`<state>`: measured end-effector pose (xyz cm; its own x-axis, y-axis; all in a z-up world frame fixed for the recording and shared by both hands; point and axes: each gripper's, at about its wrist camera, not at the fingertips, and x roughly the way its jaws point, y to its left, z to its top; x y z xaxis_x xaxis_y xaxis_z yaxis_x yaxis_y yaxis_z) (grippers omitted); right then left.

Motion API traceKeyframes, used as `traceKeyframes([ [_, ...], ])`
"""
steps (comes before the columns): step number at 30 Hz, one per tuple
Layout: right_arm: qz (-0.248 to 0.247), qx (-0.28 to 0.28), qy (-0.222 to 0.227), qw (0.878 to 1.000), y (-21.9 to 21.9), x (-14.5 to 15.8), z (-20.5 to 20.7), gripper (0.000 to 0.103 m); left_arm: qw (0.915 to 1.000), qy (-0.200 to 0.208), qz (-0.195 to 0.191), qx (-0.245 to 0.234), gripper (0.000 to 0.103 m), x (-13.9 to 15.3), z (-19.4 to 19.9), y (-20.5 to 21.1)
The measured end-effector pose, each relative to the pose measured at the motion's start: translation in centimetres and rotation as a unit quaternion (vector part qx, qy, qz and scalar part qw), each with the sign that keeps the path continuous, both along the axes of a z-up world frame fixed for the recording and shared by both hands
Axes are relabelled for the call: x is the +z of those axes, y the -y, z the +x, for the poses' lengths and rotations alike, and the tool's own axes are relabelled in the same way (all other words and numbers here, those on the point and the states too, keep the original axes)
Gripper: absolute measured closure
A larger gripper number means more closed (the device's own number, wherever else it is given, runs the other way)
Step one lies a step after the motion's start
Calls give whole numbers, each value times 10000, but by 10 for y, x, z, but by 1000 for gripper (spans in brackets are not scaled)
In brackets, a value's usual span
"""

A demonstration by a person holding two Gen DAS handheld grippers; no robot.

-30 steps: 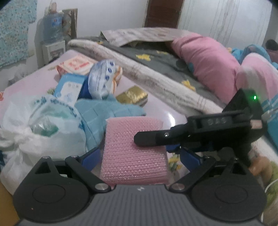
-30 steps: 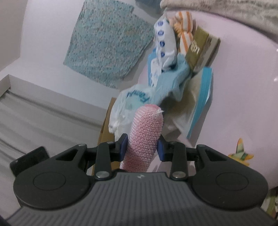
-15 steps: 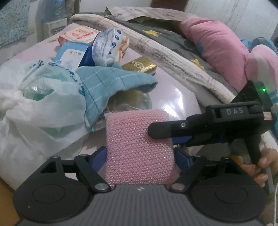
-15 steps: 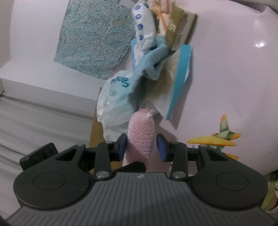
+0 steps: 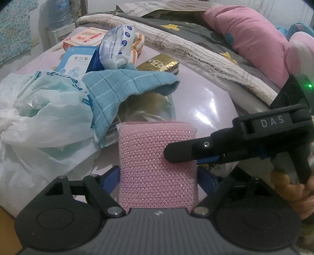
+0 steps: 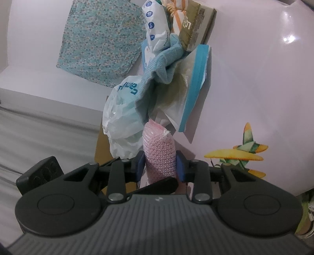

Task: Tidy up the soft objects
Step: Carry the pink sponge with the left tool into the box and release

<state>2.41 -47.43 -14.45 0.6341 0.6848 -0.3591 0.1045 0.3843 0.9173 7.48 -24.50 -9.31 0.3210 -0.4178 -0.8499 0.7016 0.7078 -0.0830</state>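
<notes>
Your left gripper (image 5: pixel 158 172) stands wide, its pads flanking the pink sponge (image 5: pixel 157 162) across its broad face. Your right gripper (image 6: pixel 160 166) is closing narrow on the sponge's thin edge from the right. The sponge hangs over the counter (image 5: pixel 206 102), near the blue cloth (image 5: pixel 121 88) and white plastic bag (image 5: pixel 39 117).

A gold box (image 5: pixel 159 63) lies on the glossy pale pink worktop (image 5: pixel 208 102), near a blue-and-white carton (image 5: pixel 78 61) and a red-printed pack (image 5: pixel 86 38). A water bottle (image 5: pixel 59 12) stands at the back. A patterned cloth (image 6: pixel 102 41) hangs on the wall. An airplane sticker (image 6: pixel 246 153) marks the worktop.
</notes>
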Motion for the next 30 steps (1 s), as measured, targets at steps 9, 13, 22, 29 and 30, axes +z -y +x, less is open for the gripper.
traceKeyframes([
  [9, 29, 62, 253, 9997, -8, 27, -13, 71, 9991, 231, -360, 9, 21, 29, -20, -15],
  [13, -32, 207, 439, 9988, -20, 49, -22, 71, 9973, 444, -584, 46, 21, 52, -36, -28],
  [22, -260, 764, 966, 9920, -59, 96, -14, 70, 9913, 799, -882, 567, 22, 93, -54, -75],
  [29, -183, 1133, 1358, 9841, -96, 134, 22, 41, 9792, 1015, -1130, 1343, 22, 126, -44, -136],
  [30, -174, 1130, 1390, 9837, -100, 138, 26, 39, 9769, 1022, -1166, 1472, 22, 131, -41, -147],
])
